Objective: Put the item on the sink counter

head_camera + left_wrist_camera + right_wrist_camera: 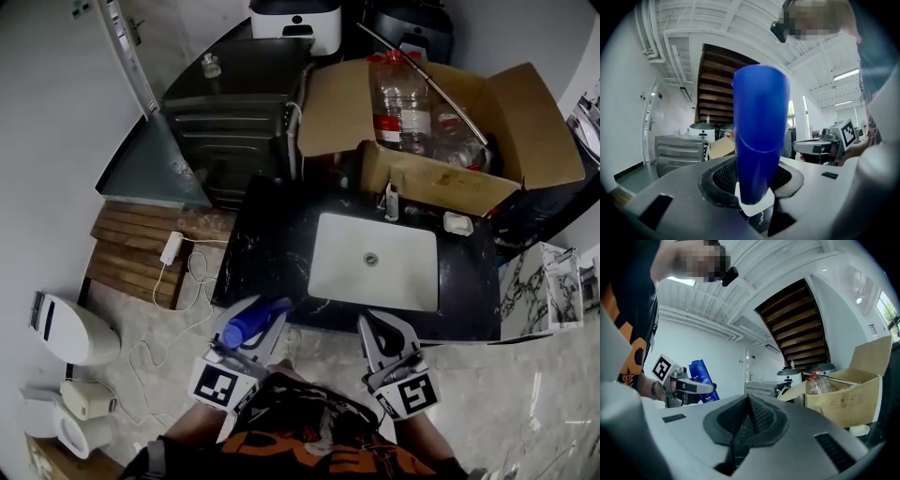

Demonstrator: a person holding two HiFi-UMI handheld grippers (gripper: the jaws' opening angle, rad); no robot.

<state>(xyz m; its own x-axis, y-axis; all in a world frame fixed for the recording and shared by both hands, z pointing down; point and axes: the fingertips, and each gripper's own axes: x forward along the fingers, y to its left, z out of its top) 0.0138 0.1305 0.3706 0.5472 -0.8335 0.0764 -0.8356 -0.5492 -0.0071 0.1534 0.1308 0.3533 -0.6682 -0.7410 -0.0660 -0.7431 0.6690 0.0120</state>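
Note:
A blue plastic bottle (251, 323) is clamped in my left gripper (246, 339), held in the air just in front of the black sink counter (272, 239). In the left gripper view the bottle (759, 131) fills the middle, rising from between the pads of that gripper (757, 190). From the right gripper view the same bottle (703, 376) shows at the left. My right gripper (382, 339) hovers beside it, before the counter's front edge, its pads (754, 416) pressed together with nothing between them.
A white basin (373, 261) is sunk into the counter, with a faucet (391, 202) and a soap dish (457, 223) behind it. An open cardboard box (441, 131) of plastic bottles stands at the back. A metal cabinet (230, 131) is to the left.

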